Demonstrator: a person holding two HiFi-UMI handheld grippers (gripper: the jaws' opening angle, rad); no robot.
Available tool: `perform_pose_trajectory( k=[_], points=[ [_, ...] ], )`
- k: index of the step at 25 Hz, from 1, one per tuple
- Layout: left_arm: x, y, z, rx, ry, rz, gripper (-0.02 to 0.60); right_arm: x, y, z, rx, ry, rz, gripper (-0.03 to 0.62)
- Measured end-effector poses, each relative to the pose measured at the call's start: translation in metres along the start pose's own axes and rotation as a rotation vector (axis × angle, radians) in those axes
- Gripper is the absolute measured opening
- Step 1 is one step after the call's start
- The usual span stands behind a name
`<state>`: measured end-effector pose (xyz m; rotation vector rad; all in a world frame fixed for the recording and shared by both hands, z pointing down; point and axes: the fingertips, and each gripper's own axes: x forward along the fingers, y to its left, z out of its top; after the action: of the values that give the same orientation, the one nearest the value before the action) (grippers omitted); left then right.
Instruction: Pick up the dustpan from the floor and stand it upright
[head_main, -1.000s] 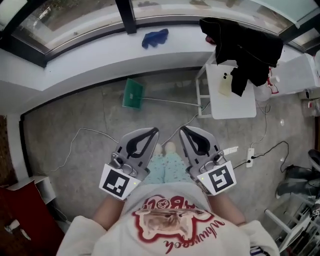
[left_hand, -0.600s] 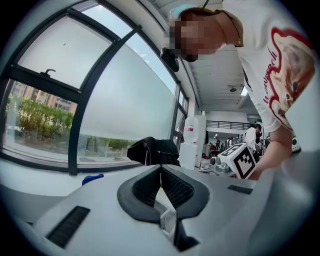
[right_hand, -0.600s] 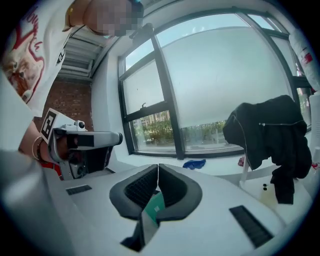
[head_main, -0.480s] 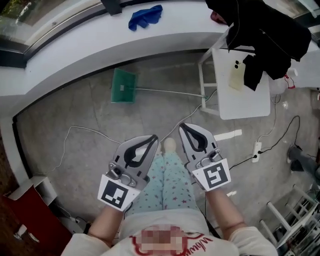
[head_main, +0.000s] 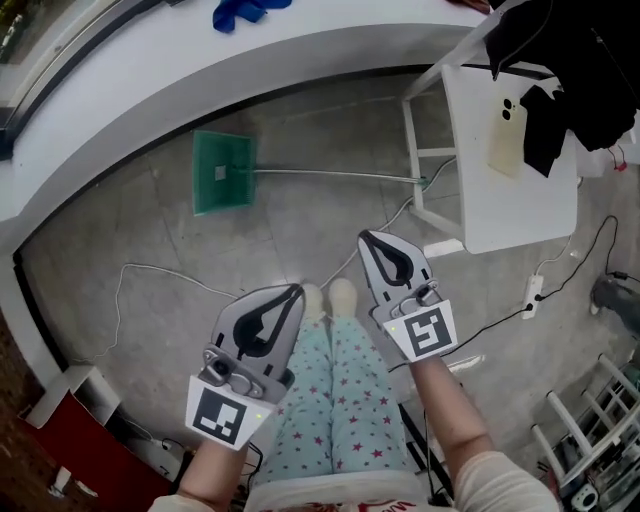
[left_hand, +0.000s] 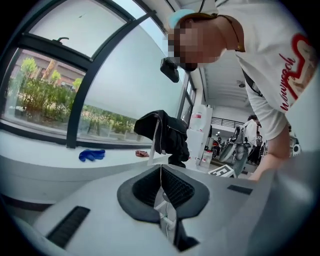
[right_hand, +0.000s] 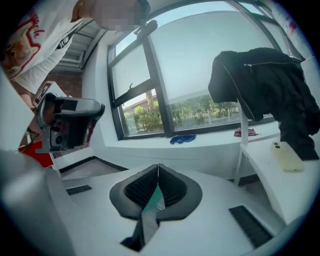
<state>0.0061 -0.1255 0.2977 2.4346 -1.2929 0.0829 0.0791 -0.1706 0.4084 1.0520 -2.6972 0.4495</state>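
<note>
1. Lower centre of the head view: left gripper (head_main: 296, 290) and right gripper (head_main: 364, 238), above the person's legs. Both sets of fingers are closed together, nothing held.
2. Step in hand: the approach. Both grippers are well apart from the dustpan, which is untouched.
3. Dustpan (head_main: 222, 172) lies flat on the floor (head_main: 150, 230), upper left. The green pan is at left, and the thin handle runs right to the white table (head_main: 510, 215) leg.
4. Next move, probably: open one set of fingers, reach the handle, close on it, lift and tip upright. Loose cable (head_main: 165, 270) could snag.
</note>
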Motion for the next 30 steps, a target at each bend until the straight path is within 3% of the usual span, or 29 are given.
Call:
perform_pose_trajectory(
  k=[3, 8, 16, 18, 21, 26, 30],
  points=[
    [0.012, 0.012, -0.027, -0.016, 0.021, 0.010, 0.021, 0.014, -0.032, -0.058, 0.040, 0.071, -0.037, 0.025],
    [0.021, 0.023, -0.073, -0.039, 0.061, 0.003, 0.021, 0.041, -0.081, -0.151, 0.169, 0.092, -0.112, 0.025],
    [0.016, 0.034, -0.137, -0.048, 0.118, 0.010, 0.021, 0.079, -0.143, -0.299, 0.439, 0.205, -0.188, 0.031],
    [0.012, 0.037, -0.153, -0.041, 0.136, 0.012, 0.021, 0.086, -0.155, -0.330, 0.512, 0.244, -0.211, 0.141],
    [0.007, 0.043, -0.175, -0.051, 0.158, 0.024, 0.021, 0.097, -0.179, -0.360, 0.706, 0.227, -0.293, 0.199],
    [0.005, 0.048, -0.192, -0.052, 0.170, 0.032, 0.021, 0.099, -0.214, -0.391, 1.002, 0.107, -0.477, 0.201],
    [0.006, 0.048, -0.195, -0.033, 0.172, 0.027, 0.021, 0.103, -0.228, -0.412, 1.061, 0.097, -0.525, 0.202]
  ],
)
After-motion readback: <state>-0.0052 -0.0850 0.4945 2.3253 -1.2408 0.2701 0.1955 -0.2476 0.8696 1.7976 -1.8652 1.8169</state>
